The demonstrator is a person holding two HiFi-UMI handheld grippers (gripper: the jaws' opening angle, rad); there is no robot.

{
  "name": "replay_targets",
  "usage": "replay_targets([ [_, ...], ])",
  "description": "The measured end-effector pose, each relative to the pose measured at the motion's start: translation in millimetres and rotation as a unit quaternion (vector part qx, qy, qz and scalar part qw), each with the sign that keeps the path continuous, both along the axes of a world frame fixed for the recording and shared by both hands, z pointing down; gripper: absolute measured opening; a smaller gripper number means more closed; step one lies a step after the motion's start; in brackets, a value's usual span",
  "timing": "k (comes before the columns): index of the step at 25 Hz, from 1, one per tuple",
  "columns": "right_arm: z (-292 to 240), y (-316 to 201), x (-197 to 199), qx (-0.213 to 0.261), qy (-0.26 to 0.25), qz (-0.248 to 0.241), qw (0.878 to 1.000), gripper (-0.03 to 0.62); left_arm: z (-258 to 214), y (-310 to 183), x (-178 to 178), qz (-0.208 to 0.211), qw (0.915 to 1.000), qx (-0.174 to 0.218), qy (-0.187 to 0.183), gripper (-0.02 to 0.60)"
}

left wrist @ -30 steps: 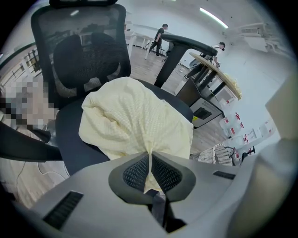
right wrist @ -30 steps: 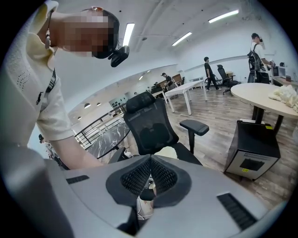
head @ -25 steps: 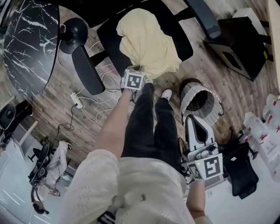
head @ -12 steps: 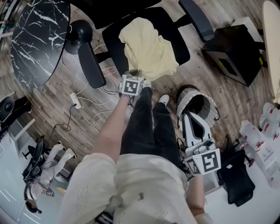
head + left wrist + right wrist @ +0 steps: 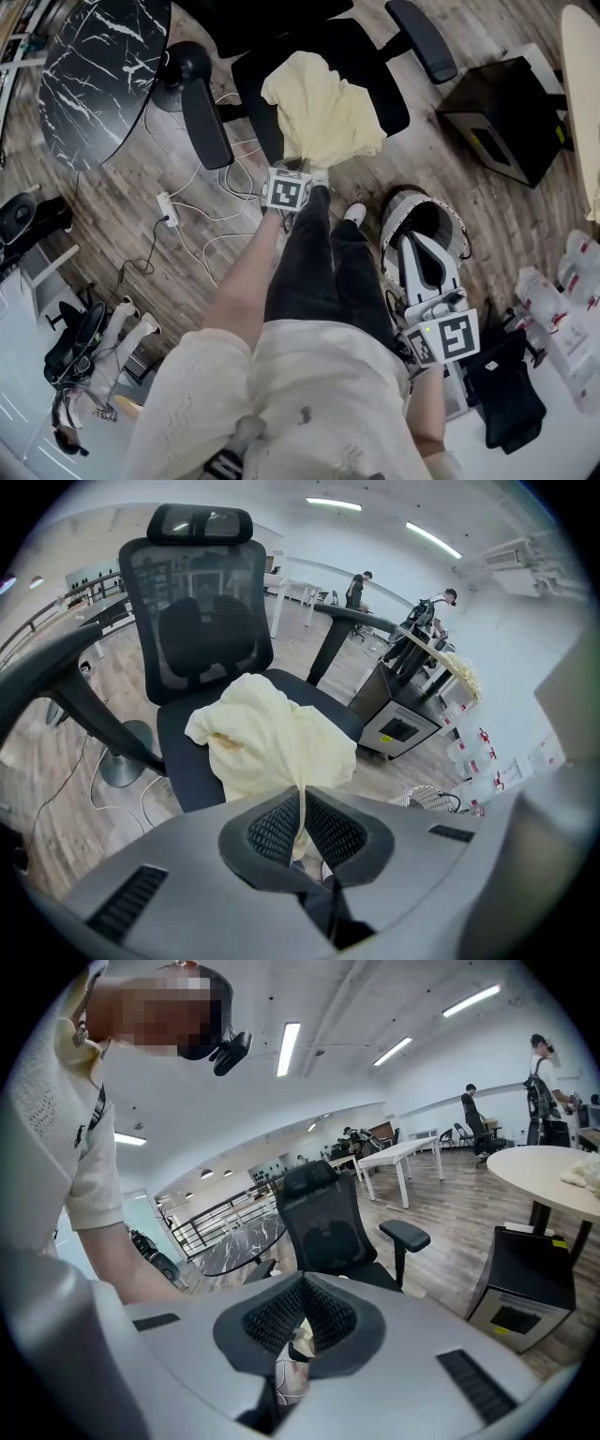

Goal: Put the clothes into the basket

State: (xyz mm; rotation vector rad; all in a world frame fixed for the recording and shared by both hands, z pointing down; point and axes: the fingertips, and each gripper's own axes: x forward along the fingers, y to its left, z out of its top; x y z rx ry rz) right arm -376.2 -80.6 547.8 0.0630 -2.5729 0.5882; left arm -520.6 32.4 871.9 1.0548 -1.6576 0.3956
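The left gripper [image 5: 301, 797] has its jaws pinched tight on a fold of the pale yellow garment [image 5: 323, 112]. The garment lies heaped on the black office chair [image 5: 386, 84] in the upper middle of the head view, and a thin strand of cloth runs from the heap into the pads. The right gripper [image 5: 298, 1285] has its jaws closed together with nothing between them, and in the head view it hangs right of centre over the white mesh basket [image 5: 396, 217] on the wooden floor [image 5: 141, 169].

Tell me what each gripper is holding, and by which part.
Left gripper pinches the yellow garment by a bunched fold; right gripper is shut, holding nothing.
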Motion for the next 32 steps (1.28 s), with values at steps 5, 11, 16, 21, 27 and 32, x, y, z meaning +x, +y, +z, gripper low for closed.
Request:
replay_targets([
  [5,-16,5,13,0.008,-0.014,-0.014,1.000,0.009,-18,9,28,-0.002,1.0000,0.003,0.000,0.032],
  [11,-33,12,29,0.016,-0.030,-0.038,0.999,0.009,-39,26,56,-0.010,0.9999,-0.002,-0.006,0.032],
  [16,-42,18,41,0.021,-0.041,-0.057,0.997,0.009,-55,44,80,-0.018,0.9998,-0.002,-0.008,0.032],
  [21,-47,18,55,0.020,-0.046,-0.066,0.997,0.009,-70,53,98,-0.042,0.9990,0.004,-0.016,0.032],
  [27,-59,27,68,0.010,-0.061,-0.079,0.995,0.009,-94,59,114,-0.043,0.9983,0.020,-0.035,0.032],
  [32,-64,27,82,0.005,-0.067,-0.082,0.994,0.009,-114,62,124,-0.069,0.9958,0.039,-0.046,0.032],
])
